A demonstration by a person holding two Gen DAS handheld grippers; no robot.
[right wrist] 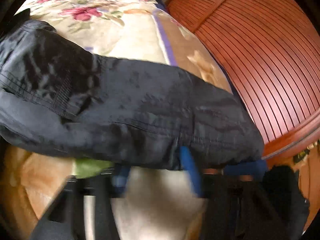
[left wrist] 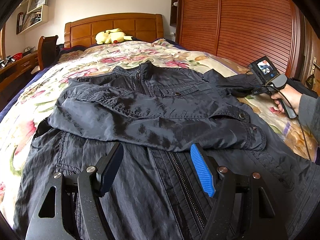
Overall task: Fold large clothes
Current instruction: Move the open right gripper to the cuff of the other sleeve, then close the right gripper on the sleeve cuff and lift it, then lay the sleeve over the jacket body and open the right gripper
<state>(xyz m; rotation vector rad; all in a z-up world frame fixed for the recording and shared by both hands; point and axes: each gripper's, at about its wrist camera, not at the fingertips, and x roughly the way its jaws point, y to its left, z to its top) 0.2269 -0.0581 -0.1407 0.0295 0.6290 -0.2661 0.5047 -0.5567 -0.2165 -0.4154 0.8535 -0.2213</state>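
Dark jacket (left wrist: 152, 108) lies front-up on the bed (left wrist: 112, 60), zipped, collar toward the headboard (left wrist: 114, 28). One sleeve is already folded across the chest; the other sleeve (right wrist: 140, 108) trails off toward the wardrobe (left wrist: 240, 20) side.

Left gripper (left wrist: 158, 168) hovers over the hem near the zip, jaws wide apart, nothing in them.

Right gripper (right wrist: 156, 172) is at that loose sleeve's end. View is blurred, but the blue pads (right wrist: 190, 166) look pinched nearly together on the cuff edge, so I'd call it a grip on the sleeve; can't confirm how much cloth is caught.

Step in hand, my read: bring the second sleeve across the chest.

To do it well:
- take a full bite of cuff, this fabric looks slick
- lift just clear of the quilt, don't drag
- lay it flat over the first sleeve, crease at the shoulder seam
- left could pin the body so it doesn't shift
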